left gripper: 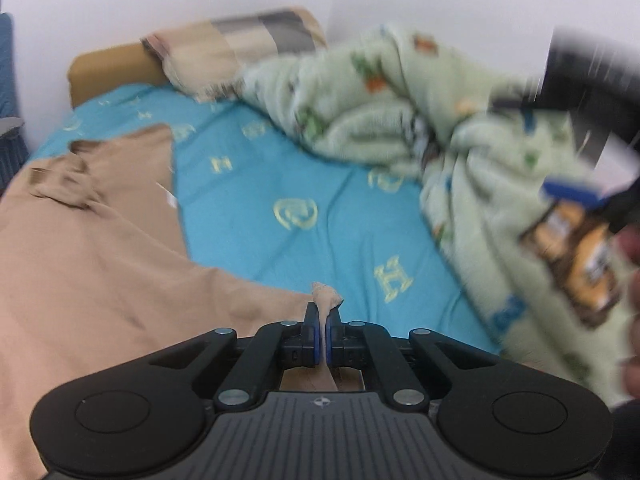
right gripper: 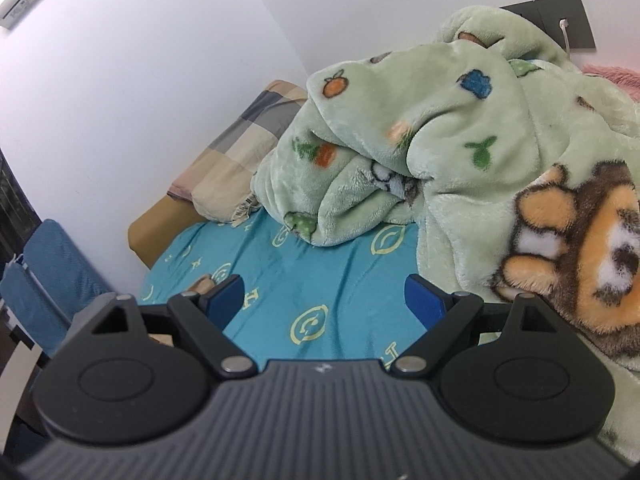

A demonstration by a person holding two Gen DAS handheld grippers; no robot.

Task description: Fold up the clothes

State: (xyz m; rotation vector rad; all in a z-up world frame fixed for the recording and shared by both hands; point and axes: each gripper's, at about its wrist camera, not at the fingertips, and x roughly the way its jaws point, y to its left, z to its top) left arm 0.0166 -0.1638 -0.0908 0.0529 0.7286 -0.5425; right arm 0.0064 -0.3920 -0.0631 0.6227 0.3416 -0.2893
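Left wrist view: a bed (left gripper: 304,184) under a turquoise sheet, a green blanket (left gripper: 372,120) heaped right, tan garment (left gripper: 92,264) spread near left, its corner pinched in the closed left gripper (left gripper: 323,326); right gripper (right gripper: 324,300) wide open, empty

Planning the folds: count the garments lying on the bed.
1. The tan garment lies on the blue sheet's left side, a corner pinched in the left tongs. Others may hide under the green blanket.

the left wrist view is smeared with motion blur: the right gripper (left gripper: 576,128) is a dark streak, its state unreadable there. the tan garment (left gripper: 92,264) runs off the left edge. the green fleece blanket (right gripper: 460,128) hides the bed's far side.
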